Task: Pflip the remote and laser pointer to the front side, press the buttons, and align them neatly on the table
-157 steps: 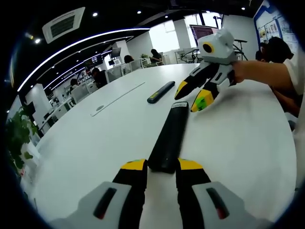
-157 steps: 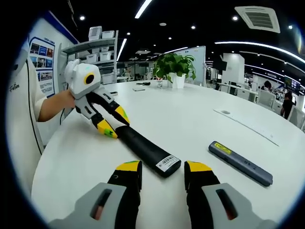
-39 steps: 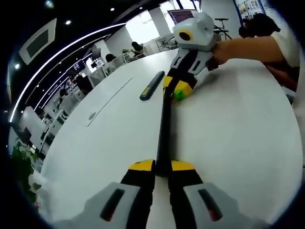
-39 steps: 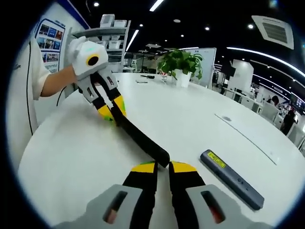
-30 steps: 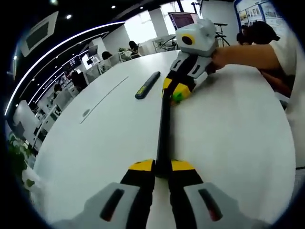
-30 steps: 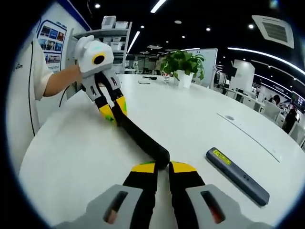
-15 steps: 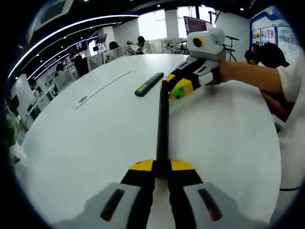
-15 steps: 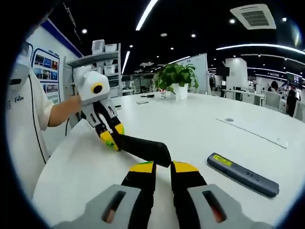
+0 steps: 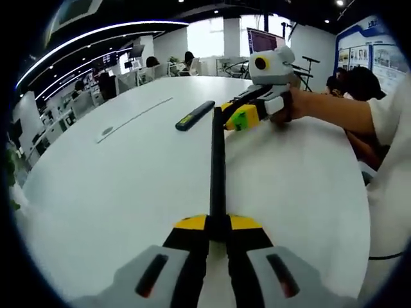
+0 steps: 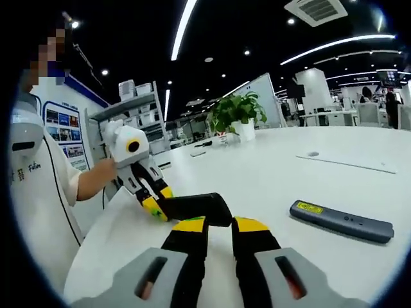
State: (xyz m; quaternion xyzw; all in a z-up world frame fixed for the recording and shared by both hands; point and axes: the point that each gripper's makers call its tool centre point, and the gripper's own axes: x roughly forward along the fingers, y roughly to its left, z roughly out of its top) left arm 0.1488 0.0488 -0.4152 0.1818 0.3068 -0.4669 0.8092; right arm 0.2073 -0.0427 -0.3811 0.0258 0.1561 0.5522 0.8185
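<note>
2 claws clamped on remote (image 9: 218, 160) ends, left claw (image 9: 218, 222), right claw (image 10: 214, 224), laser pointer (image 10: 340, 221) beside.

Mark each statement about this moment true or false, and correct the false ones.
1. Both tools grip the black remote, one at each end. True.
2. The remote lies flat on the table. False: it is held turned on its edge.
3. The laser pointer lies on the table, apart from both tools. True.
4. The left tool is open. False: it is shut on the remote.
5. The right tool holds the laser pointer. False: it holds the remote.
</note>
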